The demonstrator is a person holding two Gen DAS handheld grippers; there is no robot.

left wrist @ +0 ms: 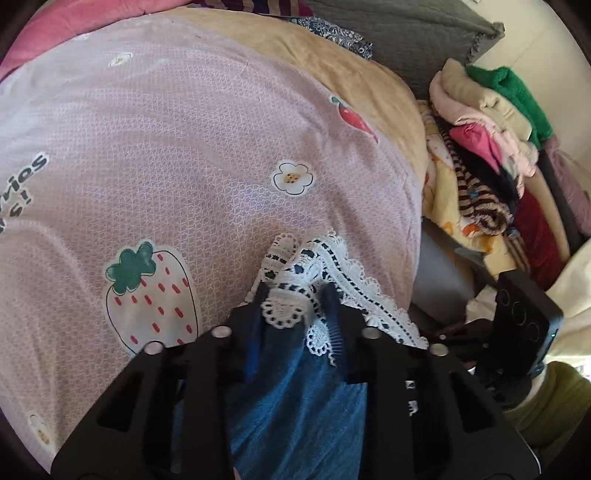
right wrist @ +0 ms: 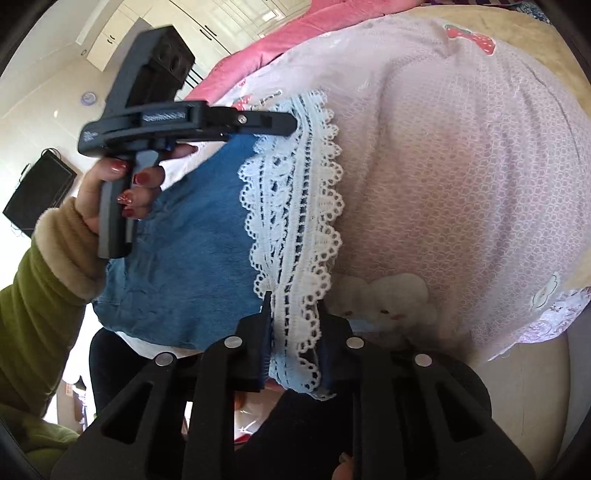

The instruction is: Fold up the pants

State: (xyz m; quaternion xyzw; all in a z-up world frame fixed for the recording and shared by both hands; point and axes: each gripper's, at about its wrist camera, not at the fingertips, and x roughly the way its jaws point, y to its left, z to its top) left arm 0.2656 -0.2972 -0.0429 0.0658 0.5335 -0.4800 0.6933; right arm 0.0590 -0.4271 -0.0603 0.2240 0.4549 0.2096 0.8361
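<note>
A home bedroom: a bed (left wrist: 332,85) under a pink strawberry-print quilt (left wrist: 184,166), folded clothes (left wrist: 491,147) stacked at the right of the frame, cream wardrobe doors (right wrist: 207,22) at upper left.

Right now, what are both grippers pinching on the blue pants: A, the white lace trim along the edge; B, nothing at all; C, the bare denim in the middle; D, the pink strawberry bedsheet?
A: the left gripper and the right gripper are each closed on the white lace trim edging the blue pants.
</note>
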